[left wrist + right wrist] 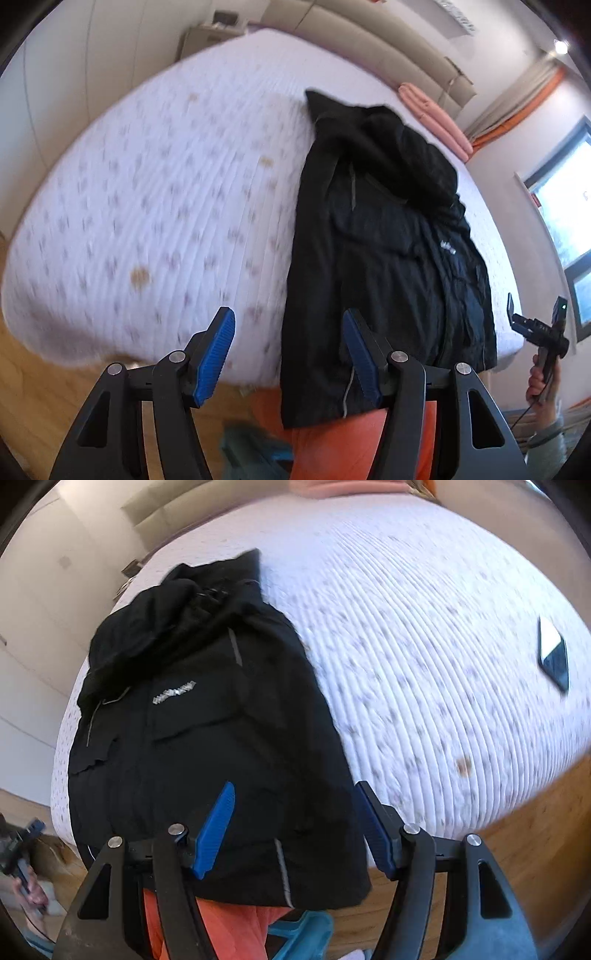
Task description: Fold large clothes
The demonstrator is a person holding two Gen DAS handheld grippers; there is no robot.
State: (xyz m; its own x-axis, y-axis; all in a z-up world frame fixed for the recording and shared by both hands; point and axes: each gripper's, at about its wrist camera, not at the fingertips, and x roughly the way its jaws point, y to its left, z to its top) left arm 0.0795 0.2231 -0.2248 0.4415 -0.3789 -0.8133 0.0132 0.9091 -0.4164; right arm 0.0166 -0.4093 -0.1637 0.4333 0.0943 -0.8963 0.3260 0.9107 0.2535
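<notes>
on the bed: the black jacket (384,258) lies lengthwise on the white quilted mattress (147,192), hood end far from the grippers, hem hanging over the bed's near edge.
handling: a judgement only, but it looks soft and limp with some bulk, probably light to middling in weight; the shell fabric looks smooth and may slip between the pads.
where to hold: the two hem corners at the bed's near edge look best, one per gripper, or the side seams by the reflective strip (283,867).
left gripper (288,350): jaws spread, holding nothing, at the jacket's hem.
right gripper (295,830): jaws spread, holding nothing, over the hem.
containers: none visible (so nothing to report inside any).
else on the bed: a dark phone (553,653), well apart from the jacket; pink pillows (436,118) beyond its hood.
</notes>
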